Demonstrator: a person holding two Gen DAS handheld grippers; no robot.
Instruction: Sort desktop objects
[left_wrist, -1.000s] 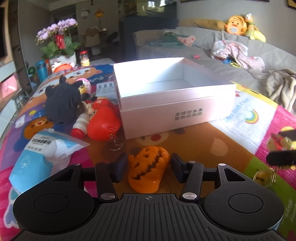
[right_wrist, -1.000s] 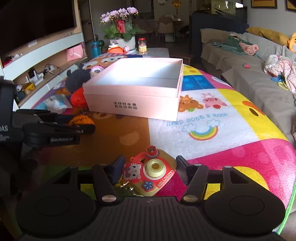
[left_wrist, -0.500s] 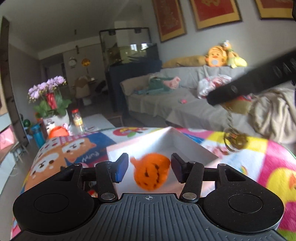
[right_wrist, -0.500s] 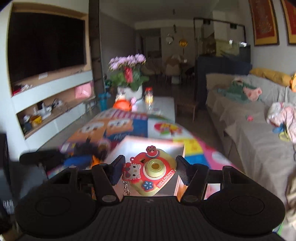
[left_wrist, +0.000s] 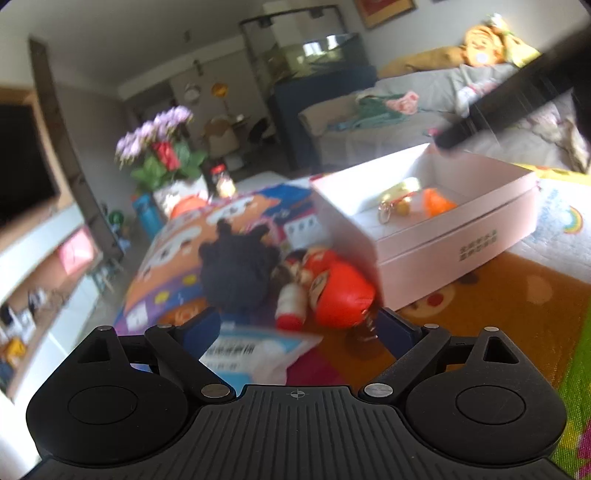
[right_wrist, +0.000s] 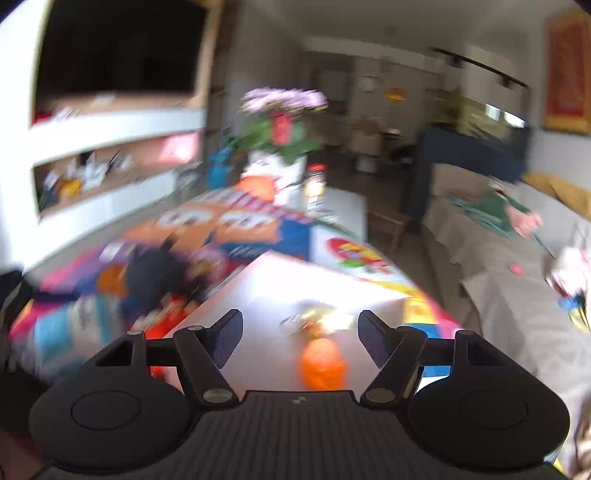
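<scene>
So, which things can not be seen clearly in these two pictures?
- Yellow keychain toy inside the white cardboard box: left wrist view, the box wall hides its lower part; right wrist view, glare and blur.
- Blue-and-white plastic packet: left wrist view, blurred, print unreadable, partly behind the open left tool.
- Black plush toy: right wrist view, motion blur.

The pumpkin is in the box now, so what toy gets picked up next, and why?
Probably the left gripper should dip toward the red doll. Both jaws are open and empty, the pumpkin already lies in the box, and the doll lies on the mat close ahead of the left gripper.
</scene>
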